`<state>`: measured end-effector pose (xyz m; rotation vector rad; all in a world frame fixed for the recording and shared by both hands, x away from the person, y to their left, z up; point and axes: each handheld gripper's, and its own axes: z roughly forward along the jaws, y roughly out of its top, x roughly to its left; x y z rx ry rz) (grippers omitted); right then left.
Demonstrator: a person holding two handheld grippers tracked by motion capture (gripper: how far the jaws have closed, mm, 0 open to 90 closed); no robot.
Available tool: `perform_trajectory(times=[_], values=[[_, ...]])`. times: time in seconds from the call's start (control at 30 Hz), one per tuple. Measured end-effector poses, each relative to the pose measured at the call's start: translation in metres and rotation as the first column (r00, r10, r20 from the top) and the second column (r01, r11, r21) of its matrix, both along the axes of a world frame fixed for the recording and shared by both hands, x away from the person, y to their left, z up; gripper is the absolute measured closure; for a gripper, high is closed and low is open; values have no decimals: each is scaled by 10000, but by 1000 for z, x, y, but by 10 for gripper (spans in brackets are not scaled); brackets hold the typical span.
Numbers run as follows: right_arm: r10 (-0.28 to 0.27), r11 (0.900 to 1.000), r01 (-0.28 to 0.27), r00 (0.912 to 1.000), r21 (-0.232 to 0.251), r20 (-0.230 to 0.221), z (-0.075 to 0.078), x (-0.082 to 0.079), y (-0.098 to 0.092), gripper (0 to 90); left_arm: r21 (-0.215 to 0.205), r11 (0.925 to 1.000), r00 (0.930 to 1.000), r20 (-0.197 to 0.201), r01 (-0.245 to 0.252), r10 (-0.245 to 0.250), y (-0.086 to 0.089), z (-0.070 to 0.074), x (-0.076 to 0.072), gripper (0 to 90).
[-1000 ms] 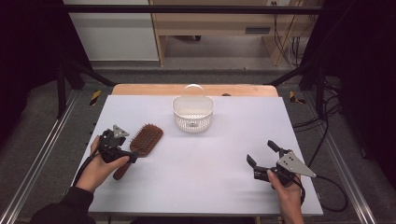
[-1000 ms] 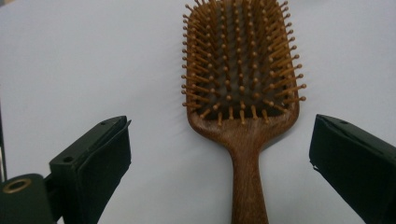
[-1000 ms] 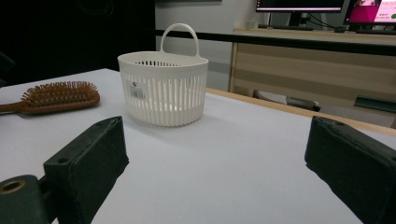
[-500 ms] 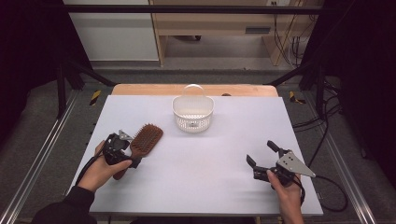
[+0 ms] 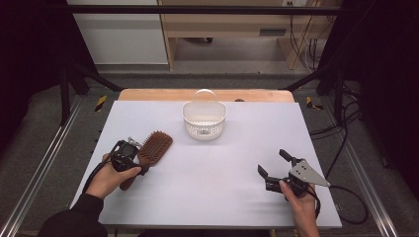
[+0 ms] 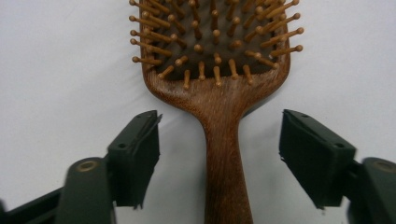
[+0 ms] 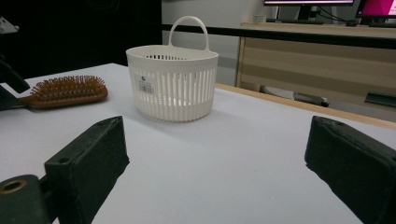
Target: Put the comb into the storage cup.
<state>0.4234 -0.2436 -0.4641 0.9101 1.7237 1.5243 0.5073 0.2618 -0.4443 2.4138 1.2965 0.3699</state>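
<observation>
A brown wooden hairbrush (image 5: 154, 144) lies bristles up on the white table (image 5: 222, 163), left of centre. My left gripper (image 5: 138, 162) straddles its handle (image 6: 224, 158). In the left gripper view the jaws of the left gripper (image 6: 219, 135) have just been closing around the handle, with a gap still showing on each side, so it is open. My right gripper (image 5: 272, 162) rests near the front right of the table, open and with nothing in it. The right gripper (image 7: 215, 154) faces a white slatted basket (image 7: 173, 84), with the hairbrush (image 7: 65, 91) off to the left.
The white basket (image 5: 204, 120), with an upright handle, stands at the back middle of the table. A wooden strip (image 5: 148, 94) runs along the far edge. Metal rails (image 5: 44, 163) flank the table, and cables (image 5: 346, 212) trail at the right.
My left gripper has edged slightly right onto the brush handle. The brush, the basket and my right gripper have kept their places.
</observation>
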Motion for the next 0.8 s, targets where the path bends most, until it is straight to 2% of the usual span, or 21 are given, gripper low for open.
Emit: perform_trajectory(times=[0.23,0.43,0.8], values=[[-17,10000,17,10000,32,-24,0,0,-1,60,-102,9999,9996,-269,62,-65,0,2,1,413],[-35,10000,35,10000,29,-28,0,0,-1,60,36,9999,9993,-372,93,-92,-1,1,2,477],[-42,10000,42,10000,58,-27,0,0,-2,60,55,9999,9981,-591,161,-157,-1,-1,2,545]])
